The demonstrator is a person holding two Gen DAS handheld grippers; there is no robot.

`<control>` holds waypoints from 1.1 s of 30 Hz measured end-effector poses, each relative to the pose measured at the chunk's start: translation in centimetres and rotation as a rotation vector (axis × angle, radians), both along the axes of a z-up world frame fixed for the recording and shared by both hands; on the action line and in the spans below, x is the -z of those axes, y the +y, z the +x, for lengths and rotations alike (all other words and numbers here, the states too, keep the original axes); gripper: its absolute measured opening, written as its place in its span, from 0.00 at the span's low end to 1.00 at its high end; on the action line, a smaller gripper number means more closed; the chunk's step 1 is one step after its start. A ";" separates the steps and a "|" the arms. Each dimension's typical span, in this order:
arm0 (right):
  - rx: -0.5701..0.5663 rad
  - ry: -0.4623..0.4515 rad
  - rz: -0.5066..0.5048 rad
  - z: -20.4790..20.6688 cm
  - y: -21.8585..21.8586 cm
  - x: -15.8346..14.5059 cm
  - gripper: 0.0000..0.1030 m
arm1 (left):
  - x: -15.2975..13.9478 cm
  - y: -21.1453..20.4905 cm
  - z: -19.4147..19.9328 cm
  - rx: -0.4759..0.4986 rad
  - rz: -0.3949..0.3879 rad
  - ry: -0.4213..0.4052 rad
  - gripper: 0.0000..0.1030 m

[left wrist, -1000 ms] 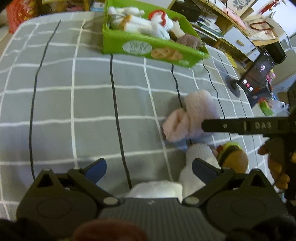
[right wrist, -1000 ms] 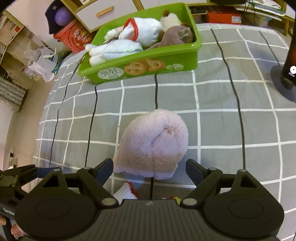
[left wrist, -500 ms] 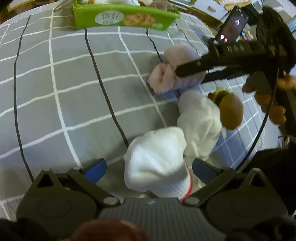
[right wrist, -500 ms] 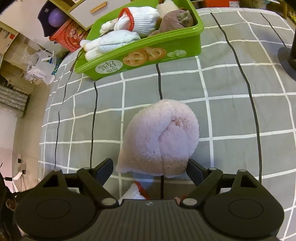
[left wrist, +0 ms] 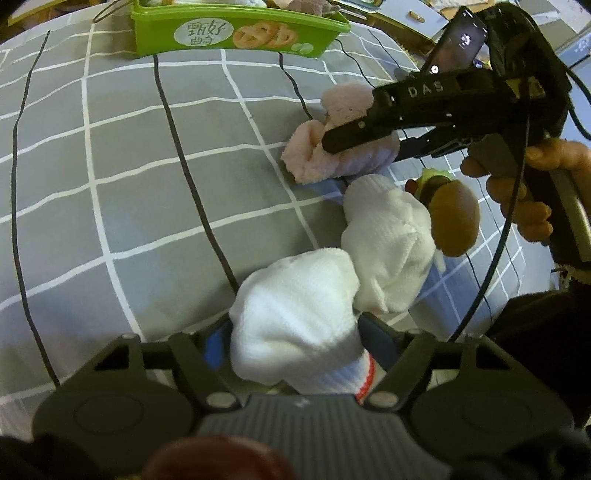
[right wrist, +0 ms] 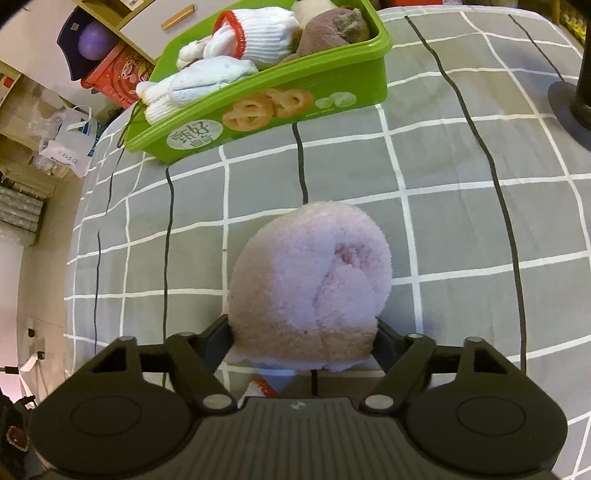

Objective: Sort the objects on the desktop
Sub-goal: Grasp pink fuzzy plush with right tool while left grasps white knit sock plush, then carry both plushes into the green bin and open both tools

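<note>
Gripping socks, L gripper (left wrist: pixel 293 334) + R gripper (right wrist: pixel 304 328); bin (right wrist: pixel 332 70) ahead.

Left wrist view: low over the checked surface (left wrist: pixel 110 192), close behind a white sock (left wrist: pixel 295 317), facing the green bin (left wrist: pixel 236 33) far off. Right wrist view: higher, steeper, close behind the pink sock (right wrist: pixel 310 284), bin (right wrist: pixel 258 110) nearer. Shared: bin, pink sock (left wrist: pixel 340 147), grid cloth between
</note>
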State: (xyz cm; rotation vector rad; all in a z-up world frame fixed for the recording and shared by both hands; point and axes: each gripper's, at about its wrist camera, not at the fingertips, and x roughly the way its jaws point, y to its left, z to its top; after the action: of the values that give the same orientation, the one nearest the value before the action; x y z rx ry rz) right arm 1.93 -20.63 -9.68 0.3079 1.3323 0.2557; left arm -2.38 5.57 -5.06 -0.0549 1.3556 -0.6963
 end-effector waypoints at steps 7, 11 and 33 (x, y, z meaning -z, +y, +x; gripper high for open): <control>0.011 -0.028 0.030 0.2 -0.7 -0.6 0.61 | -0.6 1.2 0.7 -0.061 -0.015 -0.009 0.70; 0.024 -0.054 0.056 0.4 -0.9 -1.4 0.60 | -1.1 2.2 1.2 -0.107 -0.018 -0.025 0.69; 0.110 -0.121 0.140 2.5 -2.3 -3.9 0.60 | -2.8 5.6 4.0 -0.324 -0.030 -0.073 0.69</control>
State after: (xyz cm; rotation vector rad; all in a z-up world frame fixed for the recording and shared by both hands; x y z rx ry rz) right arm 4.40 -22.93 -5.74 0.4755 1.1767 0.2715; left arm 1.65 11.15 -2.30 -0.2648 1.2300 -0.4409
